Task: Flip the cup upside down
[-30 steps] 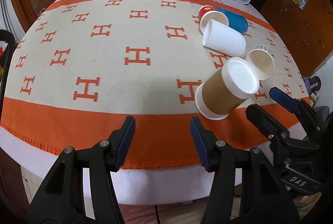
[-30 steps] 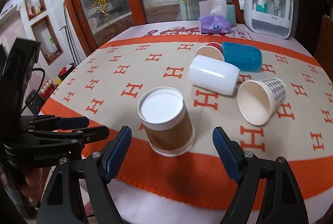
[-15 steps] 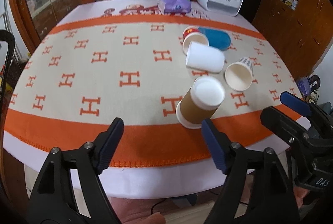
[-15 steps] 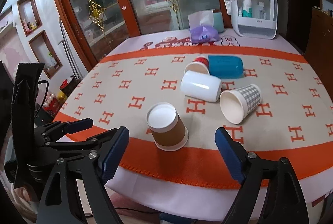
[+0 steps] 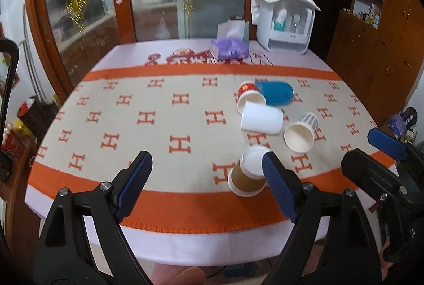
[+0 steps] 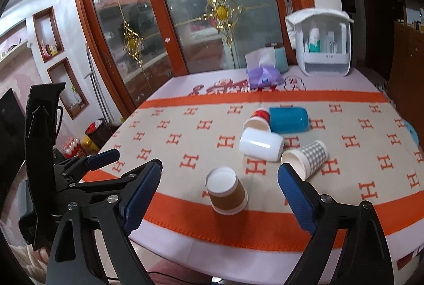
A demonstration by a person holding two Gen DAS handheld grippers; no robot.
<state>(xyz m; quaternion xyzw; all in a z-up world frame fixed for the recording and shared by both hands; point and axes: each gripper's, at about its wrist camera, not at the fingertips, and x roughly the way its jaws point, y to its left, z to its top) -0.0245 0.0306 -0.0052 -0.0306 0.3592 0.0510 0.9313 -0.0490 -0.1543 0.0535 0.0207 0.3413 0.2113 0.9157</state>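
- Brown paper cup with a white base (image 6: 226,191) stands upside down, mouth on the orange band of the H-patterned blanket (image 6: 185,141), at the near edge of the table.
- Left gripper (image 5: 206,179), jaws spread wide, holds nothing; the brown cup shows just behind its right finger.
- Right gripper (image 6: 220,192) hangs wide open and empty off the table edge, apart from the cup.
- At 1 o'clock of the brown cup, four cups lie on their sides: a white plastic cup (image 6: 261,144), a grey checked paper cup (image 6: 307,156), a red-printed paper cup (image 6: 258,120) and a blue plastic cup (image 6: 288,119).
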